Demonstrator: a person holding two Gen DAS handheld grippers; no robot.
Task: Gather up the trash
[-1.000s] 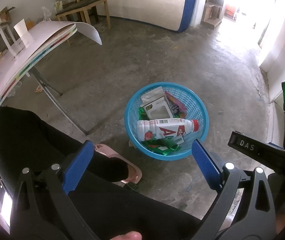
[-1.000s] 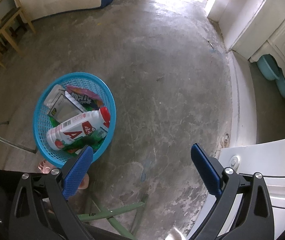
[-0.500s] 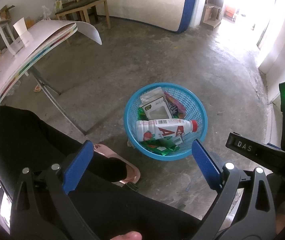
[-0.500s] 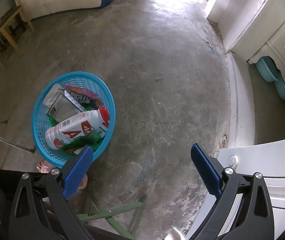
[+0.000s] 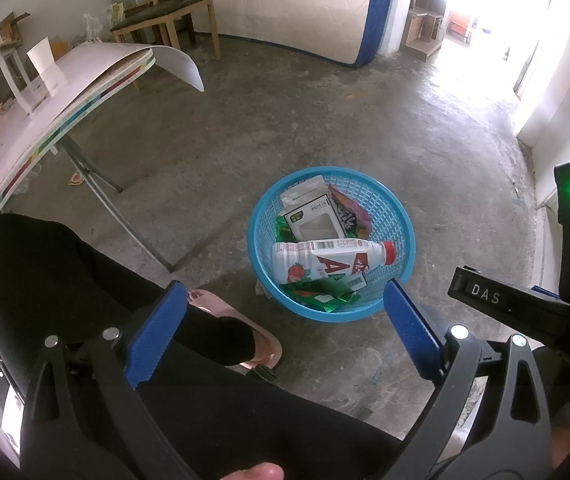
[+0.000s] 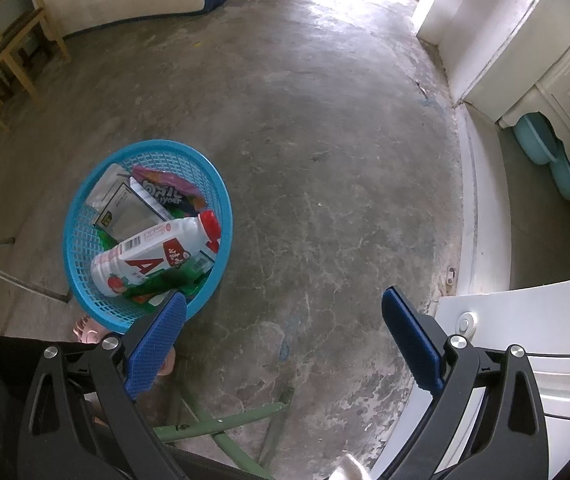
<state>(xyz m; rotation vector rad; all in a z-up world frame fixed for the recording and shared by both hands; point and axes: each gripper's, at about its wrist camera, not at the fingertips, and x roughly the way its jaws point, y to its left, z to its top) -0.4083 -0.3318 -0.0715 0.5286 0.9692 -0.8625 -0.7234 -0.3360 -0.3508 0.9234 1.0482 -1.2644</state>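
Your left gripper [image 5: 285, 320] is spread wide and holds nothing; it hangs above your dark trouser leg [image 5: 85, 280] and pink slipper [image 5: 261, 344]. Your right gripper [image 6: 285, 328] is likewise released and empty, over bare concrete floor [image 6: 325, 160]. Just beyond both, the blue basket [image 5: 397, 208] stands on the floor. In it a white bottle [image 5: 325, 260] with a red cap lies across green wrappers [image 5: 317, 300], a box [image 5: 313, 224] and a purple packet [image 5: 349, 216]. Farther left stands a folding table [image 5: 65, 92].
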